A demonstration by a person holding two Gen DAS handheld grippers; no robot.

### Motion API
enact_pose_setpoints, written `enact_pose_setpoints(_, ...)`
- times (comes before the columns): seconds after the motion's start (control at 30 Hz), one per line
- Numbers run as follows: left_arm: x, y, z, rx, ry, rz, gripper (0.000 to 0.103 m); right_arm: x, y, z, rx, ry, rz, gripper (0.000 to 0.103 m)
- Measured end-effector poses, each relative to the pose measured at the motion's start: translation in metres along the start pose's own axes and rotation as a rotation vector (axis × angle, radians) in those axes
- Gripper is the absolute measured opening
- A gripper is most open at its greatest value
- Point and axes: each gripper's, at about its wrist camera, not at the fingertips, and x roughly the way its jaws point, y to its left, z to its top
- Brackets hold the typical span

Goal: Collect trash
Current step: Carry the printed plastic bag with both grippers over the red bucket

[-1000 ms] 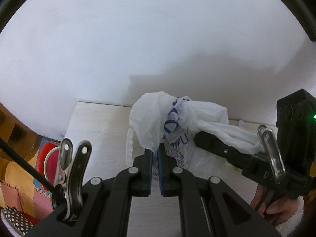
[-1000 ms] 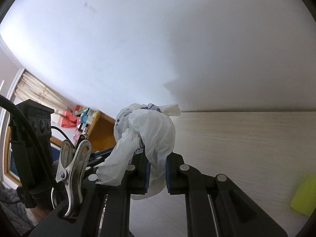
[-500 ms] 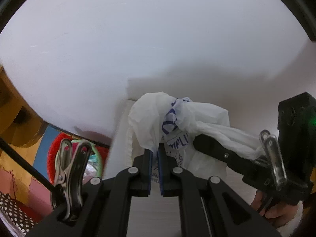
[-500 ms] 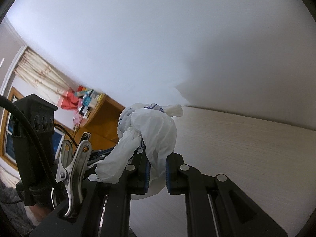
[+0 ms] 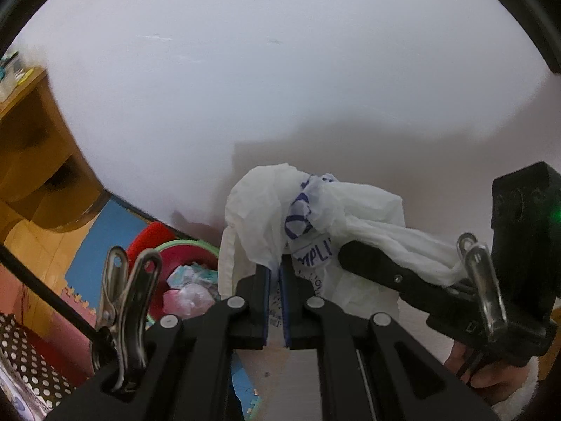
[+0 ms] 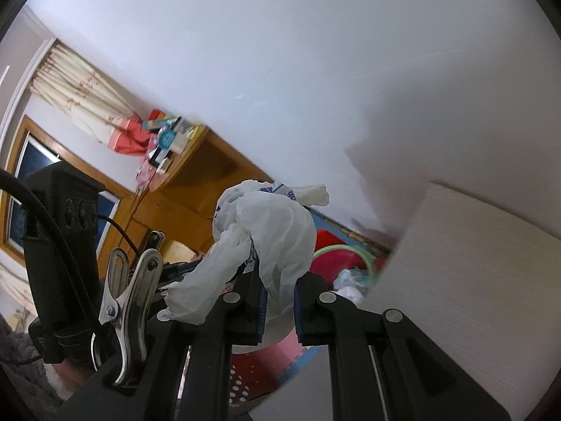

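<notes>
A crumpled white plastic bag (image 5: 259, 210) with blue print hangs in the air between my two grippers. My left gripper (image 5: 275, 280) is shut on a thin edge of its film. My right gripper (image 6: 278, 301) is shut on a thicker fold of the bag (image 6: 280, 224), and a twisted tail drapes over its left finger. In the left wrist view the right gripper (image 5: 350, 256) comes in from the right. Below and to the left stands a red bin with a green rim (image 5: 182, 244), with crumpled wrappers inside. The bin's rim (image 6: 336, 247) also shows behind the bag.
The pale wooden table (image 6: 473, 280) ends just right of the bin. A wooden cabinet (image 5: 31, 161) stands at the left against the white wall. Blue and pink foam mats (image 5: 101, 245) cover the floor. A hand (image 5: 491, 379) grips the right tool.
Both grippers carried the bag leftward past the table's left edge. The table has slid out of the left wrist view, and the red bin and floor now show beneath the bag.
</notes>
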Motion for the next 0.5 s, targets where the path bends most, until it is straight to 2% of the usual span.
enact_pose_setpoints(0.4, -0.011, 0.080, 0.012, -0.115, -0.010, 0.025, 0.005, 0.033, -0.003, 0.013, -0.078, 0.105, 0.014, 0.013)
enact_pose_setpoints(0.5, 0.000, 0.099, 0.013, -0.147, -0.007, 0.035, 0.005, 0.037, -0.001, 0.013, -0.098, 0.130, 0.016, 0.013)
